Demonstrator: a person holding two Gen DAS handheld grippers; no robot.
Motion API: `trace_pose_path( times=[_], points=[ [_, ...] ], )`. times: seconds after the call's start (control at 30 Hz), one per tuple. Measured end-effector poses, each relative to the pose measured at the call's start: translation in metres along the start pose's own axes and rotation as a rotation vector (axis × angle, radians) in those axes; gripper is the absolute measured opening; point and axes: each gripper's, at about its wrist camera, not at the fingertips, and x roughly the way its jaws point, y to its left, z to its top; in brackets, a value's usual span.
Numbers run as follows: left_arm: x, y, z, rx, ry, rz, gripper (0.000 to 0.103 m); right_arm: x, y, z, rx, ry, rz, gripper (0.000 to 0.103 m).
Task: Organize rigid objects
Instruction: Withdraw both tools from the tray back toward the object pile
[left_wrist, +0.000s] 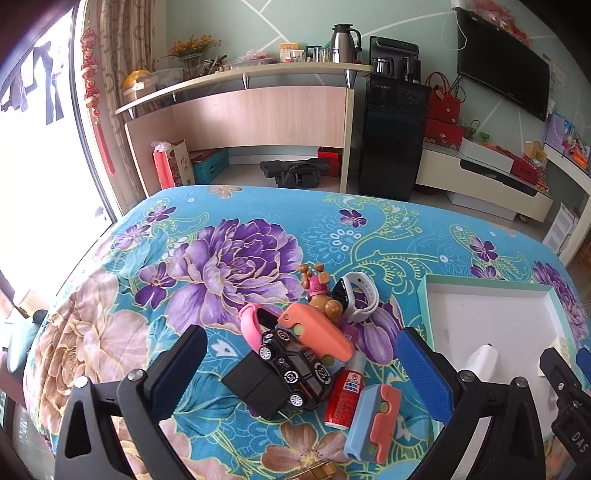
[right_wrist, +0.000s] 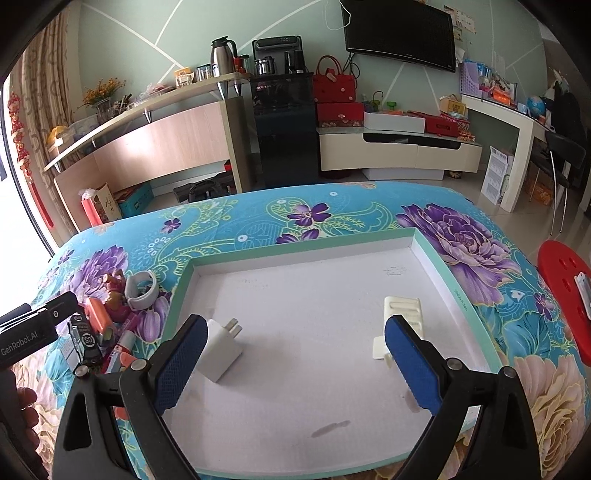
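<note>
**Grippers spread wide, both empty**

Jaws of the right gripper (right_wrist: 293, 354) stand far apart over the tray (right_wrist: 436, 258), holding nothing. Its left pad sits just in front of the white plug (right_wrist: 221, 350), which lies inside the tray; whether they touch I cannot tell. The cream clip (right_wrist: 400, 314) lies in the tray just behind the right pad.

The left gripper (left_wrist: 301, 365) is likewise wide open and empty, poised over the pile left of the tray: blue case (left_wrist: 371, 421), red bottle (left_wrist: 341, 397), black box (left_wrist: 255, 384), toy car (left_wrist: 295, 369), orange case (left_wrist: 314, 332), pink band (left_wrist: 251, 321). Beyond these, still left of the tray, lie the figurine (left_wrist: 319, 291) and white watch (left_wrist: 360, 299).
</note>
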Motion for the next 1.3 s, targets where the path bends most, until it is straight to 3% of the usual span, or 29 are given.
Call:
trace_pose_path(
  times=[0.23,0.63,0.97,1.3],
  points=[
    [-0.011,0.034,-0.01,-0.051,-0.007,0.02,0.103,-0.006,0.027,-0.002,-0.034,-0.008,0.099,0.097],
    [-0.006,0.063,-0.042,-0.06,0.079,0.028,0.103,-0.002,0.063,-0.019,-0.09,0.05,0.196,0.097],
    [-0.001,0.063,-0.074,-0.041,0.167,0.014,0.103,0.001,0.085,-0.036,-0.141,0.096,0.202,0.097],
    [0.005,0.051,-0.105,0.079,0.283,-0.03,0.103,0.0,0.082,-0.039,-0.13,0.109,0.206,0.097]
  ],
)
